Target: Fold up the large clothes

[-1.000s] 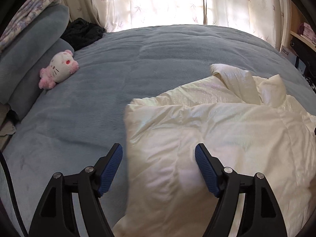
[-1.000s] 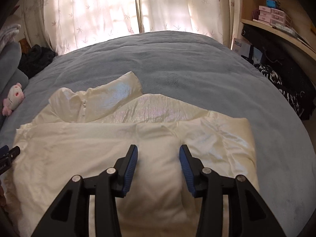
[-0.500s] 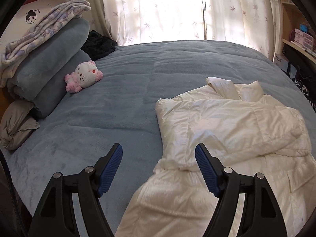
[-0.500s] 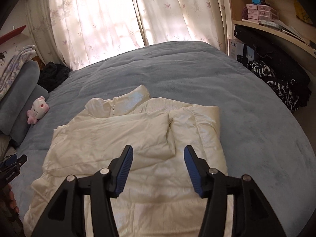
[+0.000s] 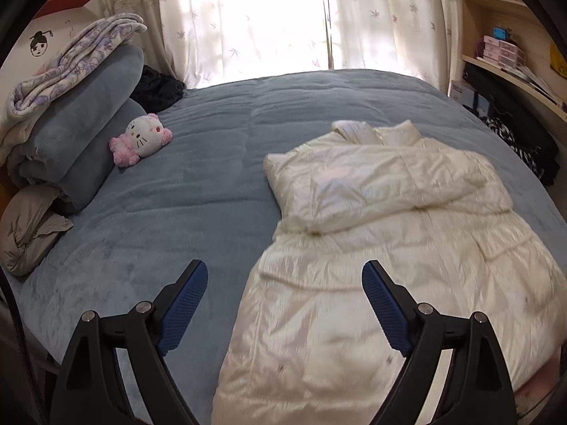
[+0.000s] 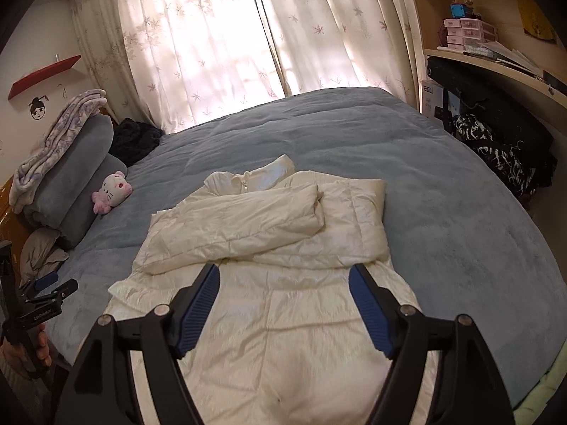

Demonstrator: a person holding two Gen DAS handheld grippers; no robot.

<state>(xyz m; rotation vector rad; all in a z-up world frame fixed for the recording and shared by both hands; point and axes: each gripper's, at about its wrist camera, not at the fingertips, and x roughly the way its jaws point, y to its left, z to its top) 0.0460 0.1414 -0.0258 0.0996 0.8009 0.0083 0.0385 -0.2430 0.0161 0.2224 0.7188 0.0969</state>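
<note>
A cream padded coat [image 5: 382,248] [image 6: 269,304] lies flat on the blue-grey bed [image 5: 198,184] [image 6: 425,191], collar toward the window. Both sleeves are folded across its chest. My left gripper [image 5: 283,272] hovers above the coat's left hem edge, jaws opening, with nothing between the blue pads. My right gripper [image 6: 283,271] hangs over the coat's lower half, jaws also opening and empty. In the right wrist view the left gripper [image 6: 53,285] shows at the bed's left edge, held by a hand [image 6: 39,350].
Stacked grey pillows with a patterned blanket [image 5: 71,113] and a pink-and-white plush toy [image 5: 141,138] sit at the left. A dark cloth heap [image 6: 134,138] lies by the curtains. Shelves and a black patterned bag [image 6: 496,152] stand to the right of the bed.
Both grippers have drawn back and up from the coat, so the whole coat and more of the bed show. Both pairs of jaws stand wider, the right one most.
</note>
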